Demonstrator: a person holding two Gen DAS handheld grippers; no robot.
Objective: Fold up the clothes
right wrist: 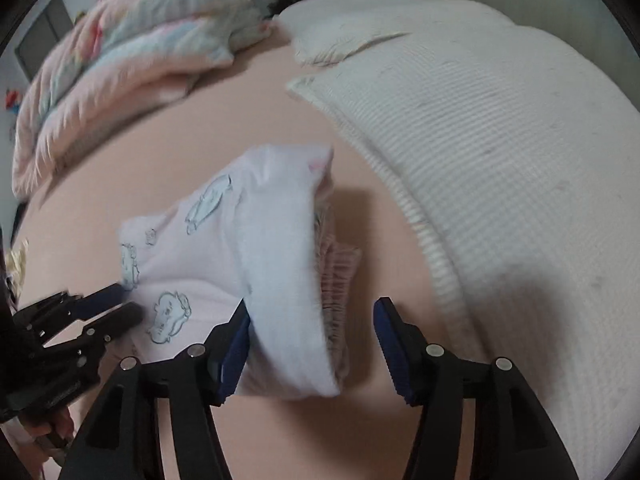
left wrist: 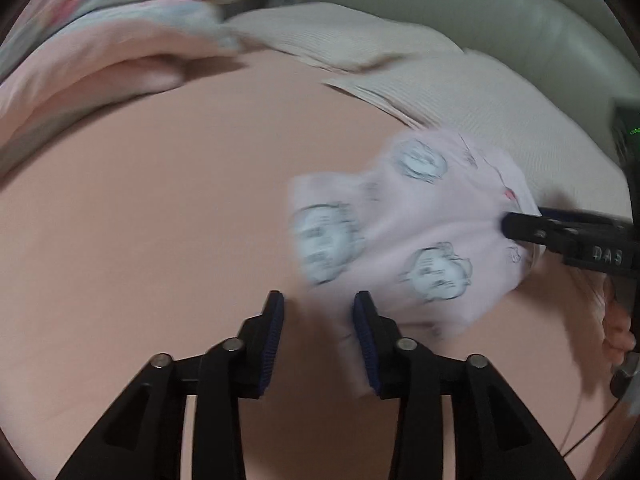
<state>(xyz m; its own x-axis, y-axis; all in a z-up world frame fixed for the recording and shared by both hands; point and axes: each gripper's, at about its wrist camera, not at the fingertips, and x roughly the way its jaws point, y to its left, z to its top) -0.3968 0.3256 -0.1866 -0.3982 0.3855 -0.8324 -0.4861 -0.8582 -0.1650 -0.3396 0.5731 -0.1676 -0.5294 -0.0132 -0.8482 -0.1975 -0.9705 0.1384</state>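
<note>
On the pink bedsheet (left wrist: pixel 160 200) we see one pale pink garment printed with grey elephants (left wrist: pixel 400 232), our left gripper (left wrist: pixel 318 320) and right gripper (right wrist: pixel 312 320) both parted with cloth lying loosely between fingers, "DAS" lettered on one.

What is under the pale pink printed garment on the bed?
The printed garment lies on the pink sheet. A gathered, ribbed pink fabric edge shows beneath its folded-over band. Whether that edge is part of the same garment, and anything else beneath, is covered.
</note>
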